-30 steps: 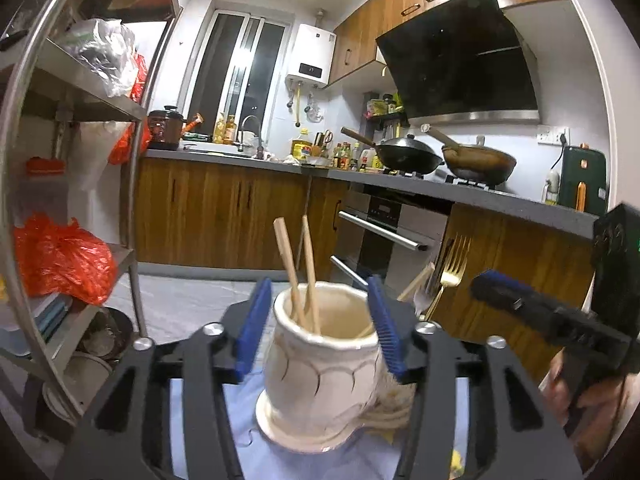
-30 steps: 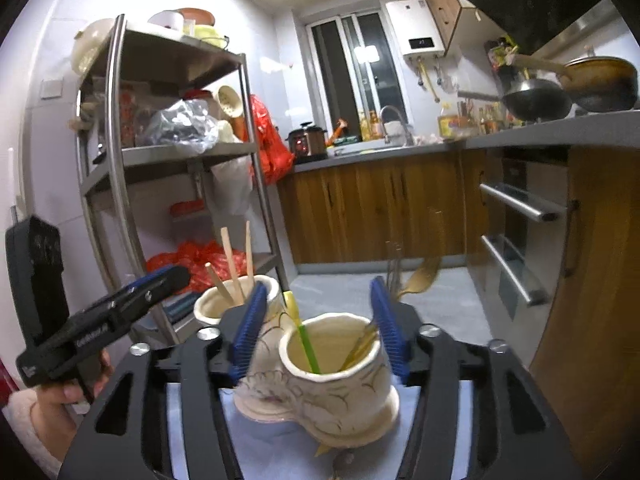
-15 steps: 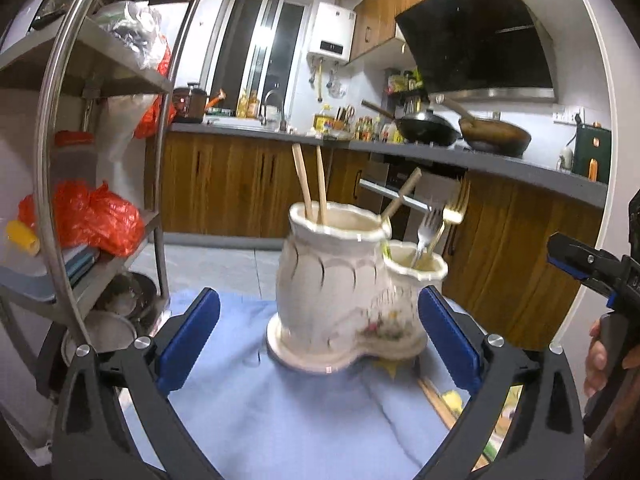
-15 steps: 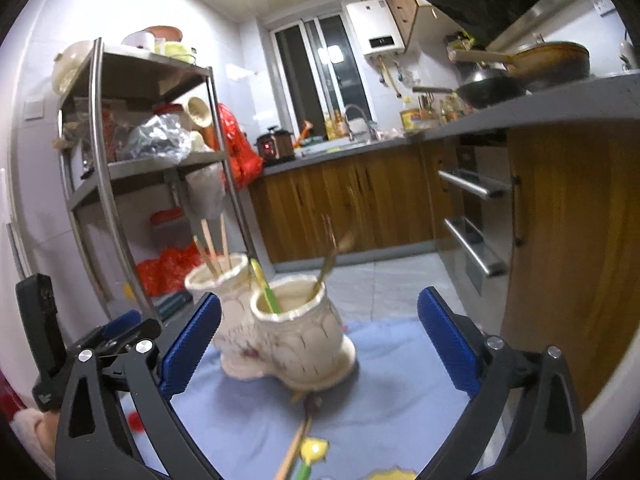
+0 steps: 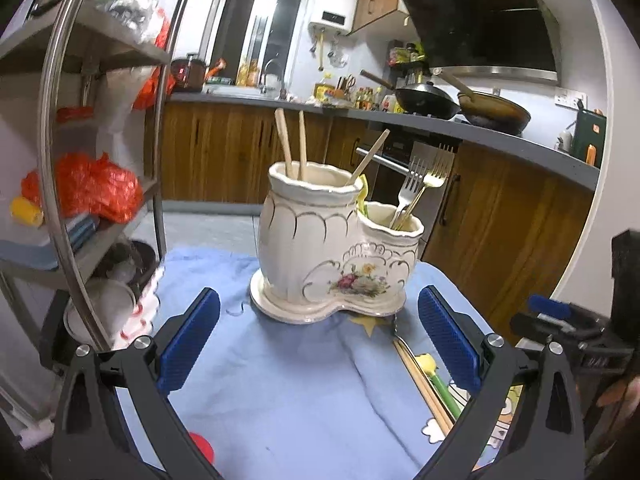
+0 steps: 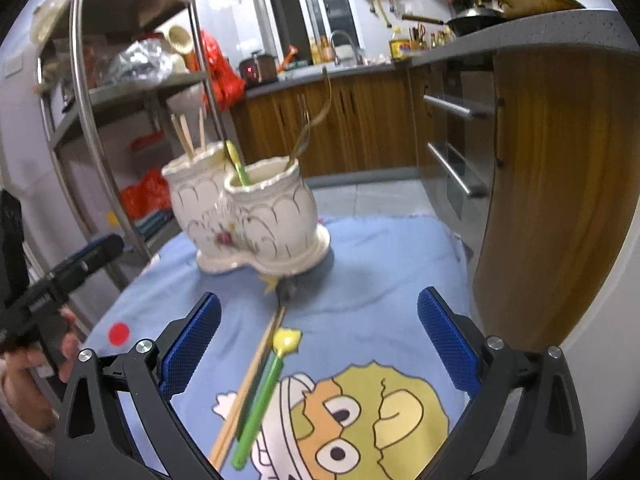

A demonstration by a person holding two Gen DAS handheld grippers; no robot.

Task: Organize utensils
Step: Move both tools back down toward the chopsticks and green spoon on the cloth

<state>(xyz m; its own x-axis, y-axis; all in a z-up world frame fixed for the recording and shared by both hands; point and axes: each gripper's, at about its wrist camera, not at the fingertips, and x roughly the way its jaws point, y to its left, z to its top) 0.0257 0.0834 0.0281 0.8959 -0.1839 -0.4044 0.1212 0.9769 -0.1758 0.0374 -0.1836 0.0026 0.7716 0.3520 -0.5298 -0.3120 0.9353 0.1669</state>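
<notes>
Grippers are backing away from the ceramic holder [image 5: 336, 248], now standing free on the blue cloth [image 5: 280, 392]. Left gripper [image 5: 318, 340] and right gripper [image 6: 318, 340] are hanging wide open, empty. Chopsticks [image 6: 248, 384] and green spoon [image 6: 264, 392] are lying loose nearby, awaiting sorting.

Cream floral utensil holder [image 5: 336, 248], blue cartoon-print cloth [image 6: 380, 280], green spoon [image 6: 260, 396], perhaps gold fork [image 5: 434, 172], blue-padded fingers [image 6: 448, 346]

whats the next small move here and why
Probably lower the open right gripper onto the green-handled utensil beside the chopsticks on the blue cloth. Both grippers are empty, and these still lie outside the ceramic holder.
</notes>
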